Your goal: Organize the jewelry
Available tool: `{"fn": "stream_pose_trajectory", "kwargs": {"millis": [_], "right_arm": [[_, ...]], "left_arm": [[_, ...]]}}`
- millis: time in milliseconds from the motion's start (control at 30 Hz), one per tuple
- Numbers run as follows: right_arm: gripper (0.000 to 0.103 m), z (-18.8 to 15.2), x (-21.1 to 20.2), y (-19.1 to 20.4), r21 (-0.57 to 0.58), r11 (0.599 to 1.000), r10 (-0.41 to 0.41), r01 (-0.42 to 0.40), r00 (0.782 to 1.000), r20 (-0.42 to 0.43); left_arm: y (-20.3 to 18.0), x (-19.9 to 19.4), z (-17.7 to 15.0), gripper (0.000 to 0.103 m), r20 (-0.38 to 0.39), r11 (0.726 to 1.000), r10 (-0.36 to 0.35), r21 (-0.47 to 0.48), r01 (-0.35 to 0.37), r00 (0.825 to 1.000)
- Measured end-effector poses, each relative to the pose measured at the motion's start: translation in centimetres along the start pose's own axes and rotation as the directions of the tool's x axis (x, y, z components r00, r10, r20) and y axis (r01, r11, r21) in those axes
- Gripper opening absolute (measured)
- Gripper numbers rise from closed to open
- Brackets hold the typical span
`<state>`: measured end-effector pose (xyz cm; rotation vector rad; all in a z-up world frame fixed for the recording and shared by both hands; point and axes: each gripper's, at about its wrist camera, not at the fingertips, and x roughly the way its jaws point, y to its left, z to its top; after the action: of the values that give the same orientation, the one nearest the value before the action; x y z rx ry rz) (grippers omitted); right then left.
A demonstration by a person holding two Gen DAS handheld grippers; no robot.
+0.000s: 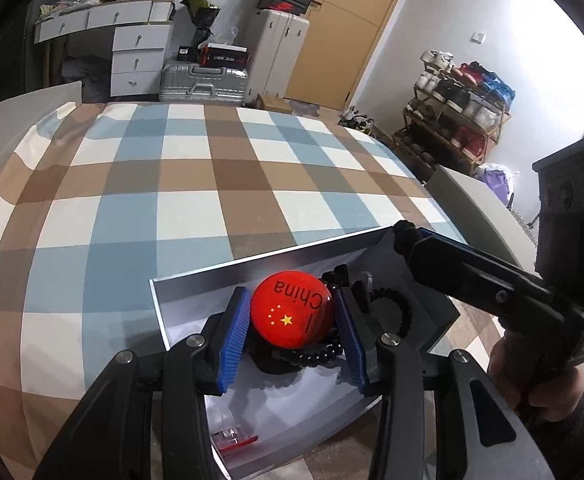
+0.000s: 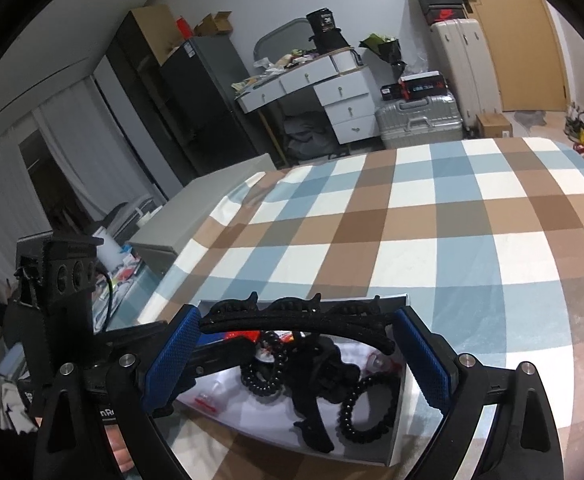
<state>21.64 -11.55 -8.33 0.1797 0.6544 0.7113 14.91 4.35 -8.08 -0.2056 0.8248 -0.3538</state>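
Note:
A shallow grey box (image 1: pixel 196 280) lies on the checked bedspread. My left gripper (image 1: pixel 292 316) is shut on a round red badge (image 1: pixel 290 312) with yellow stars and "China", held over the box. Under it lie black bead bracelets (image 1: pixel 315 354) and a coiled black hair tie (image 1: pixel 401 312). My right gripper (image 2: pixel 295 356) is shut on a black headband (image 2: pixel 292 326) with raised ornaments, held across the box (image 2: pixel 395 436). Below it lie a black hair claw (image 2: pixel 315 376) and bead bracelets (image 2: pixel 365 412). The right gripper's arm shows in the left wrist view (image 1: pixel 471 268).
A small clear and red item (image 1: pixel 232 438) lies in the box's near corner. The blue, brown and white checked bedspread (image 1: pixel 212 184) stretches beyond the box. Far off stand a white dresser (image 1: pixel 132 52), suitcases (image 1: pixel 204 84), a shoe rack (image 1: pixel 455 108) and a grey cabinet (image 2: pixel 196 216).

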Motion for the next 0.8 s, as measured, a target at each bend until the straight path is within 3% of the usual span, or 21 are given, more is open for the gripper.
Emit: {"fn": "stream_pose_trajectory", "kwargs": {"millis": [100,200,367,600,700,800], "right_arm": [[0.097,0.0,0.0,0.1,0.0,1.0,0.007,-0.007,1.0,-0.004],[0.101,0.0,-0.2,0.1,0.009,1.0,0.023,-0.023,1.0,0.005],[0.102,0.1,-1.0,0.6,-0.005,1.0,0.016,-0.015,1.0,0.025],[0.103,0.0,-3.9,1.6,-0.024,0.999,-0.029,0.032,0.993,0.117],[0.103,-0.2,-5.3,2.2,-0.041,0.997,-0.052,0.059,0.984,0.171],[0.103,-0.6,-7.0,3.1,-0.082,0.991,-0.079,0.103,0.964,0.254]], "left_arm": [[-0.4,-0.2,-0.1,0.05,-0.007,1.0,-0.005,0.02,0.005,1.0],[-0.6,-0.8,-0.4,0.065,0.024,0.999,0.037,0.025,-0.038,0.999],[0.0,-1.9,-0.5,0.065,0.052,0.999,0.042,-0.003,-0.041,0.998],[-0.3,-3.7,-0.8,0.066,0.118,0.996,0.09,0.006,-0.091,0.989],[-0.4,-4.8,-0.9,0.077,0.178,0.991,0.137,-0.017,-0.136,0.975],[-0.5,-6.0,-0.9,0.084,0.268,0.979,0.205,-0.046,-0.2,0.942]]}}
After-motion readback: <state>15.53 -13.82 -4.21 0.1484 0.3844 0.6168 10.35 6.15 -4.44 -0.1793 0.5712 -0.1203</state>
